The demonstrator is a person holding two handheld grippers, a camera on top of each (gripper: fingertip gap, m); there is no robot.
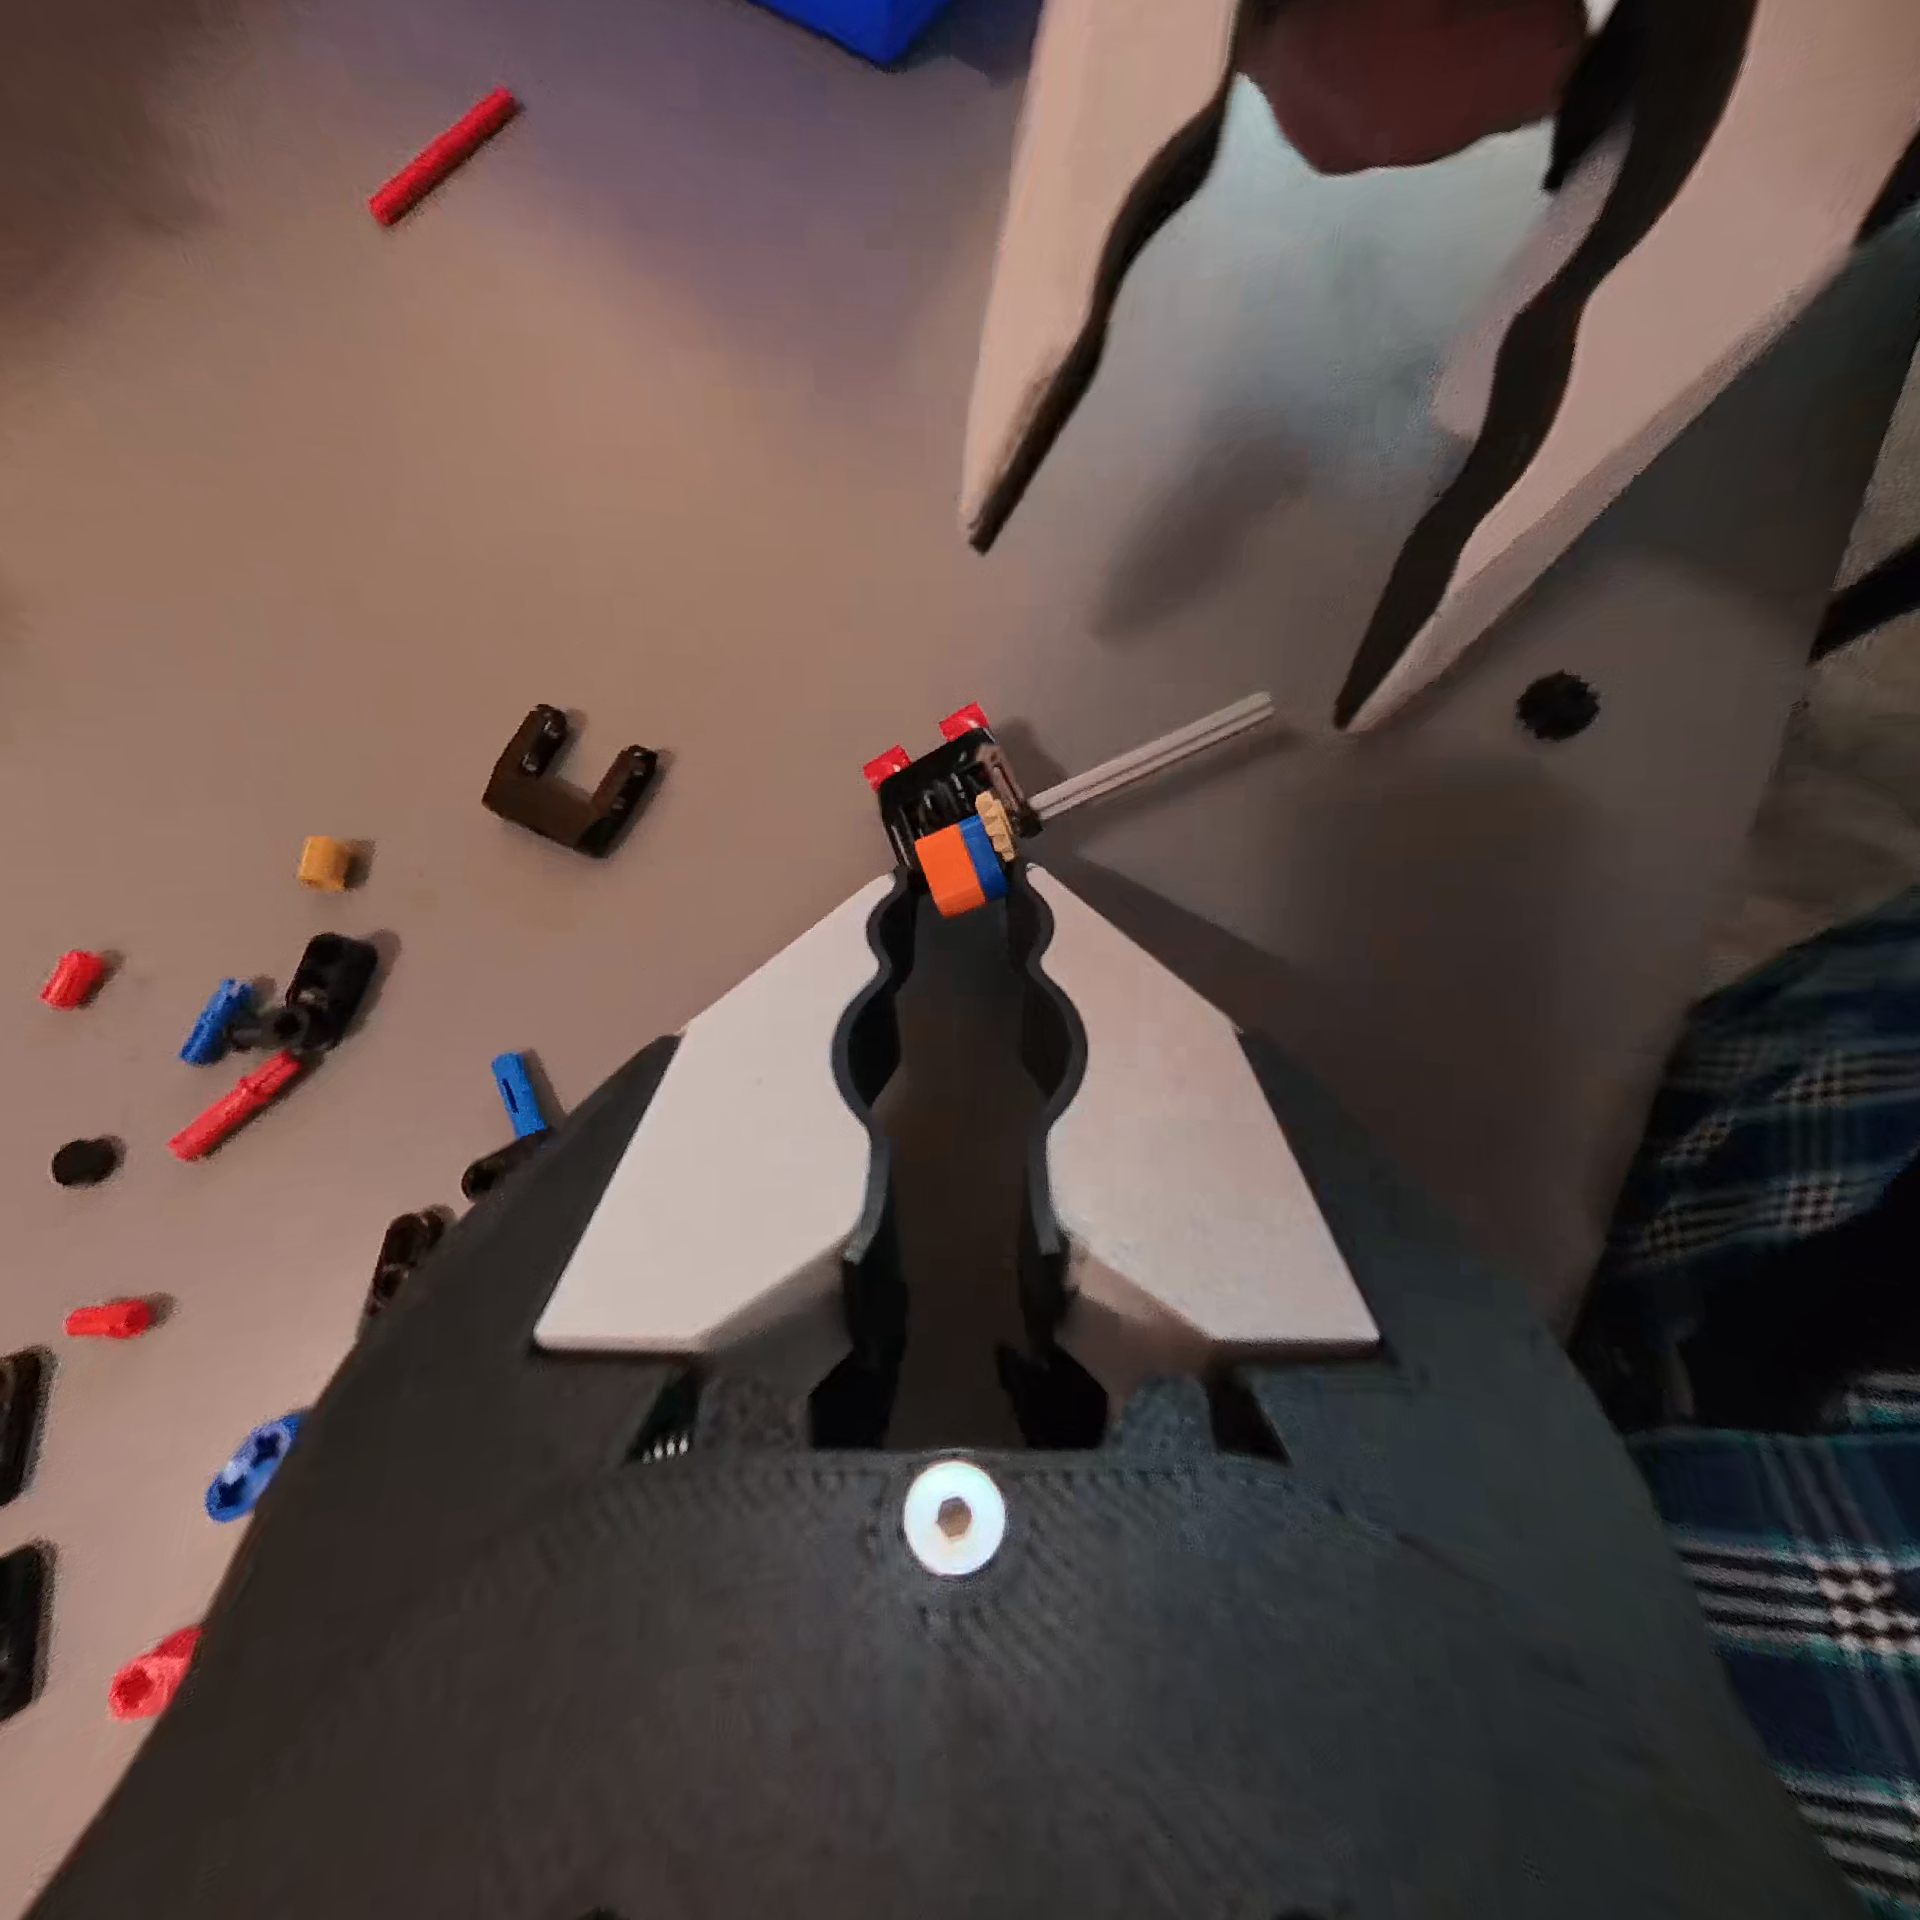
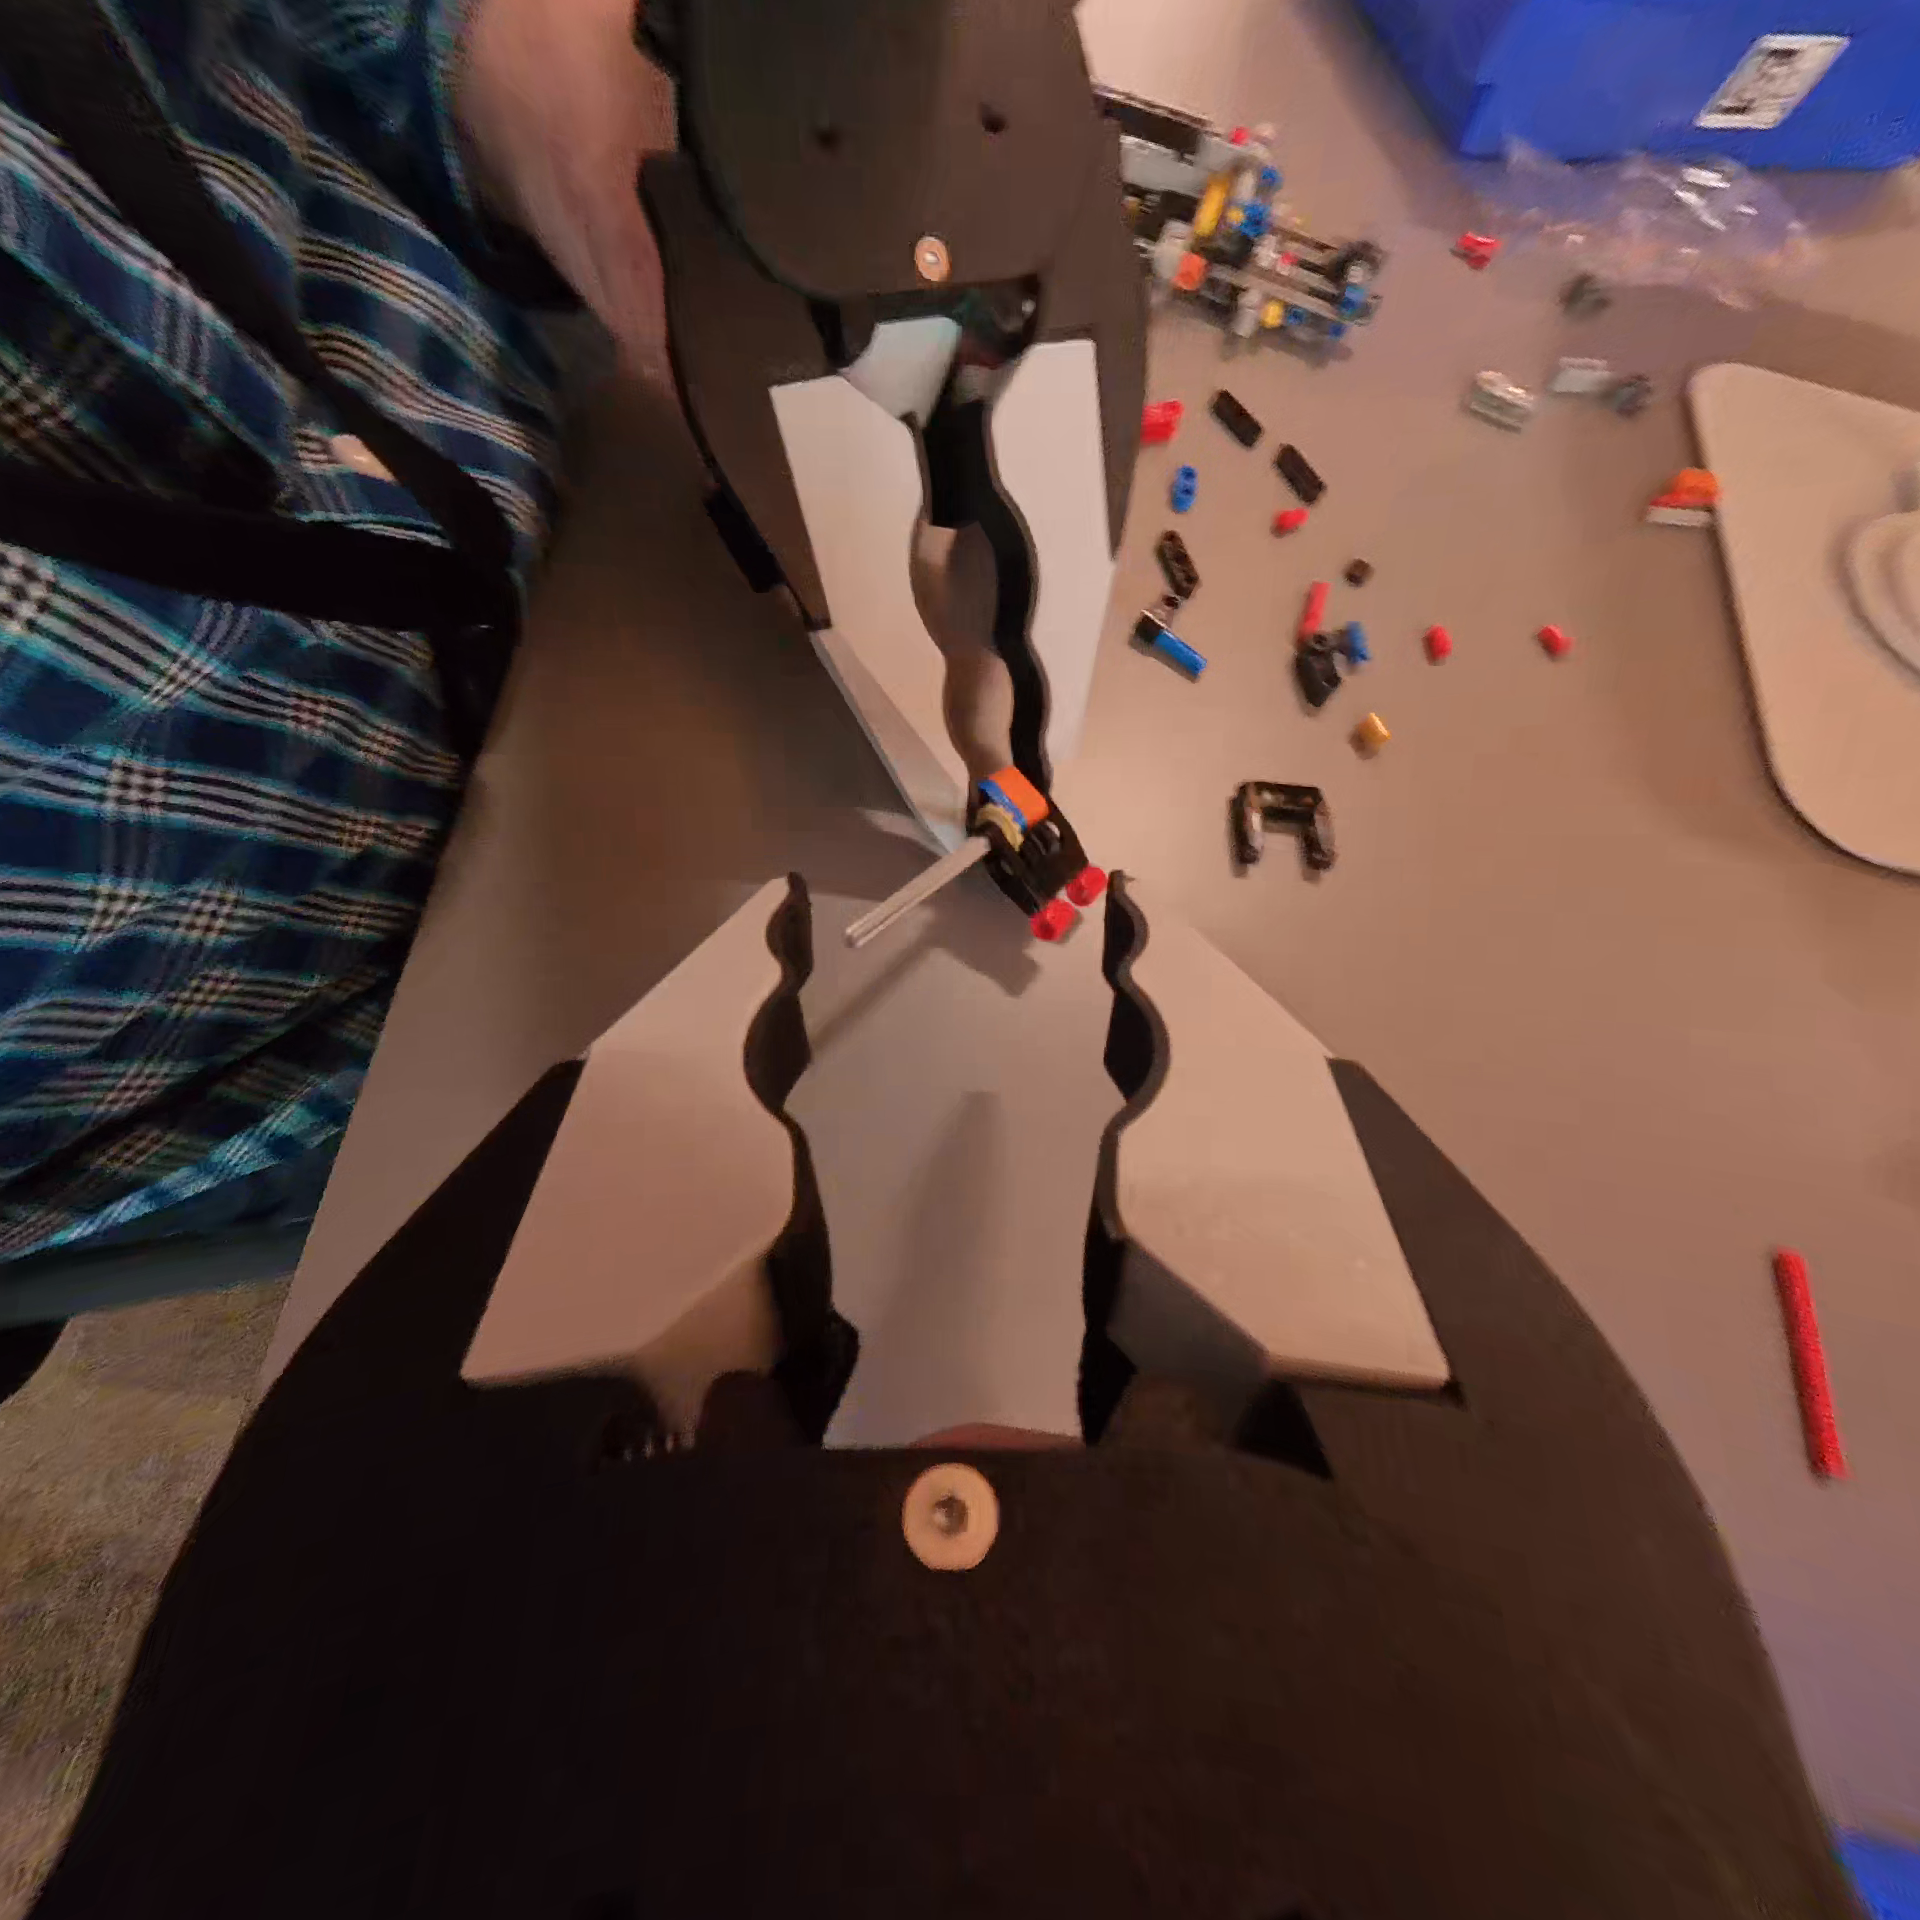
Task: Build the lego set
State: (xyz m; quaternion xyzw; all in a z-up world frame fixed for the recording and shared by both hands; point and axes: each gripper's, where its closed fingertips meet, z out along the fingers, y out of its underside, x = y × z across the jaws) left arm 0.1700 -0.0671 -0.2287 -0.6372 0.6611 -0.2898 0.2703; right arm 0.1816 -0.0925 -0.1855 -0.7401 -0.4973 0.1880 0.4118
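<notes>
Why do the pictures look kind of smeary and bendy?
Left wrist view: the right gripper at the top is motion-blurred, the small assembly is sharper. Right wrist view: the plaid sleeve smears near the edge, and the wide lens bends the table edge. Both have dim, warm light with soft shadows.

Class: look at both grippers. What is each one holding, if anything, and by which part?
The left gripper pinches the small assembly by its orange-and-blue end; the grey axle sticks out free. The right gripper is open, holding nothing.
</notes>
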